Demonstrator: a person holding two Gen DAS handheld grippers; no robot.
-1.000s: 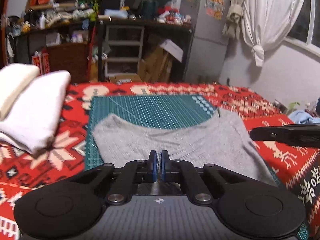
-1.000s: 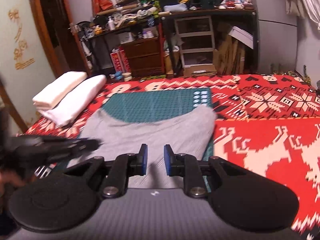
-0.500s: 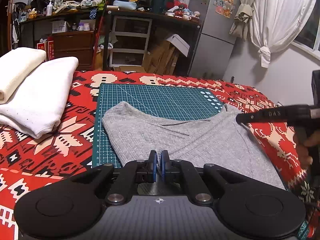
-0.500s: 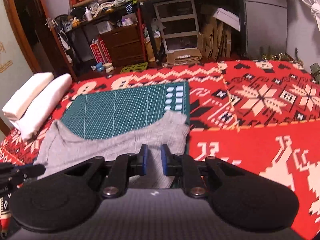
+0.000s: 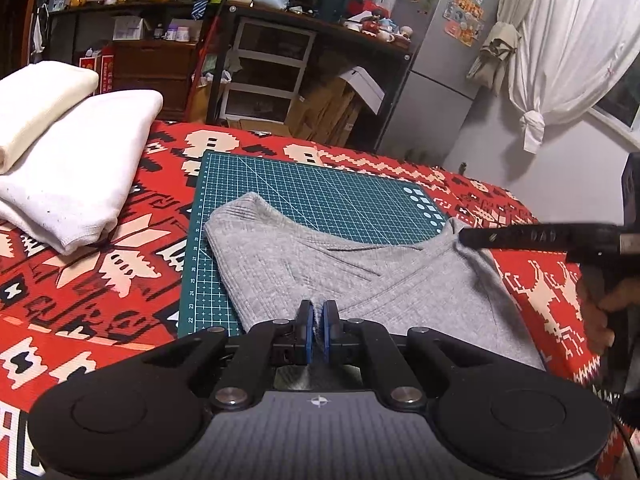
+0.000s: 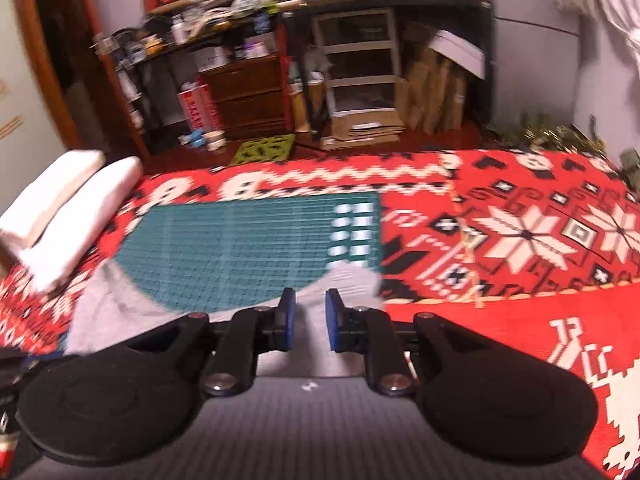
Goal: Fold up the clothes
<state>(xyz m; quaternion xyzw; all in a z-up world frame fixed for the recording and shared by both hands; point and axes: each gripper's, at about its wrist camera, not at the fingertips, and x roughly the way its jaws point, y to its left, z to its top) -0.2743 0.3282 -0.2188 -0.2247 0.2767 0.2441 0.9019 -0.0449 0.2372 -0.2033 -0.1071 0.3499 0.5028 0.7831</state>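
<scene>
A grey garment [image 5: 352, 276] lies spread over the near part of a green cutting mat [image 5: 320, 196] on the red patterned bed [image 5: 100, 280]. The left gripper [image 5: 316, 326] pinches a fold of it at the near edge — the right gripper [image 6: 308, 314], fingers spread, sits at its far right corner. Two folded white cloths [image 5: 72, 160] rest by the bed's left edge.

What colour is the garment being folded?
Plain light grey garment, ribbed knit; clearest in the left wrist view.
</scene>
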